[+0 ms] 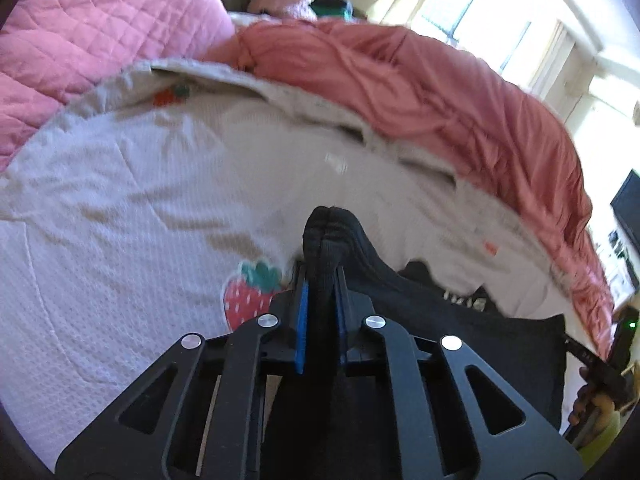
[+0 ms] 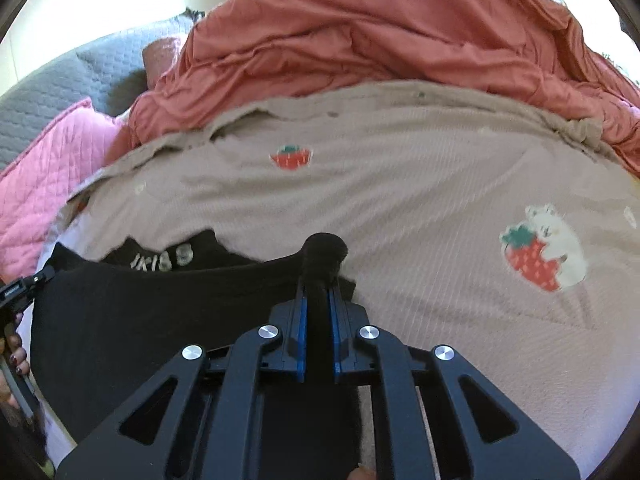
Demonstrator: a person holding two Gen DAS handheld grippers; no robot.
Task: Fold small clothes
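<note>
A small black garment [image 1: 460, 320] with pale lettering lies stretched between both grippers over a beige strawberry-print blanket [image 1: 140, 200]. My left gripper [image 1: 320, 280] is shut on one bunched black corner, which pokes out past the fingertips. My right gripper [image 2: 318, 284] is shut on the other corner of the black garment [image 2: 140, 304]. The lettering shows in the right wrist view [image 2: 164, 260] on a lower layer. The right gripper's body shows at the right edge of the left wrist view [image 1: 600, 364]. The left gripper's body shows at the left edge of the right wrist view [image 2: 20, 292].
A rumpled salmon-red duvet [image 2: 360, 40] is piled along the far side of the blanket [image 2: 400, 184]. A pink quilted pillow [image 1: 100, 32] and a grey headboard [image 2: 48, 92] lie to the left. Bright windows [image 1: 460, 4] and a dark screen [image 1: 628, 208] are beyond the bed.
</note>
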